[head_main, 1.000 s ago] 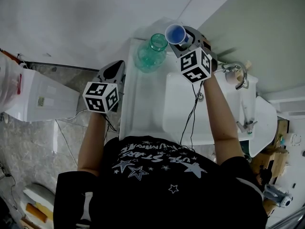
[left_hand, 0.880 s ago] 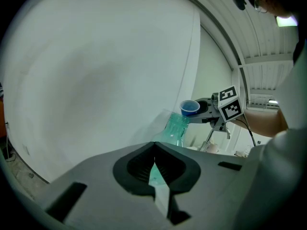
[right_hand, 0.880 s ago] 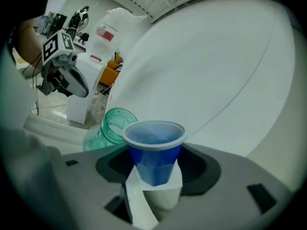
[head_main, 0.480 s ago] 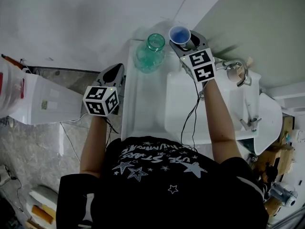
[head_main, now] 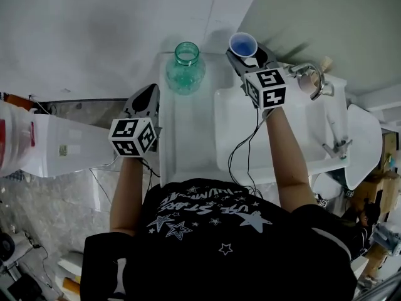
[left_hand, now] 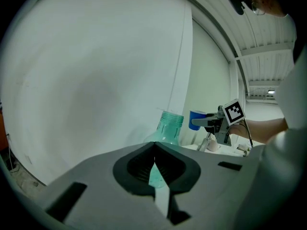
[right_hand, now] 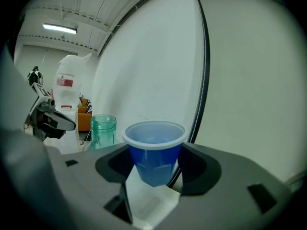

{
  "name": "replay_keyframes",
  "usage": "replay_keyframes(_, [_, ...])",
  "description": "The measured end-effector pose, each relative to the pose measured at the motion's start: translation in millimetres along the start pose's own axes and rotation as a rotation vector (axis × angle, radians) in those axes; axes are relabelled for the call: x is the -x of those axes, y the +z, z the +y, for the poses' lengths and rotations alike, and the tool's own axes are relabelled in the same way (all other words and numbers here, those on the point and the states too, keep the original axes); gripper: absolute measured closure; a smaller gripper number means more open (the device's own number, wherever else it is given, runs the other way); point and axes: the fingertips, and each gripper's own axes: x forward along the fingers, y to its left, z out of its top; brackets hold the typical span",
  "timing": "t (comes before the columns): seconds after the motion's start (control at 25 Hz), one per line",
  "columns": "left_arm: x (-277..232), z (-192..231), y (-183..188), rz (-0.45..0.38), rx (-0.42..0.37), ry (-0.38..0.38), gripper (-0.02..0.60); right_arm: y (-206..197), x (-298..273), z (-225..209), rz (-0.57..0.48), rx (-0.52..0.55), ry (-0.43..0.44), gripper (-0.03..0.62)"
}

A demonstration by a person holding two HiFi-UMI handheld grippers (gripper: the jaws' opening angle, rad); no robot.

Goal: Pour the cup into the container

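Right gripper: its two grey jaws are closed against the sides of a small blue plastic cup with a white rim, which is pinched low on its wall.
Cup attitude: it is held upright with the mouth facing up; whether anything is inside cannot be told.
Cup position: in the head view it is seen at the far corner of a white washbasin, to the right of the container and apart from it, not over its mouth.
Left gripper: its jaws are pressed together at the tips and nothing is held between them; it is kept off the left edge of the counter, nearer the person than the container.
Container: a clear green bottle-shaped jar with an open threaded neck is stood upright, uncapped, at the back of a flat white counter, close to the wall.
Basin side: a curved chrome tap is seen to the right of the right gripper, at the basin's rim.
Left of the counter: a white box-shaped unit is seen on the floor side, well apart from the jar.
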Motion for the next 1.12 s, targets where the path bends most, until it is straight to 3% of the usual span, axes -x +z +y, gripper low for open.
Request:
replay_keyframes(0.2, [-8.7,-8.2,0.4,-0.003,-0.024,0.030,0.571,-23.6,12.7,-23.8,-0.043,-0.068,-0.056,0.319])
replay_keyframes(0.64, [-31.7,-19.3,-16.1,0.044,-0.039,0.060,0.571,-94.9,21.5,-58.7,-0.022,-0.153,-0.148,0.316])
replay_keyframes(1.12, [-44.9,-25.0,-34.3,0.094,-0.049,0.101,0.571,-170.7,10.3,-76.5,0.065,-0.190,-0.155,0.316])
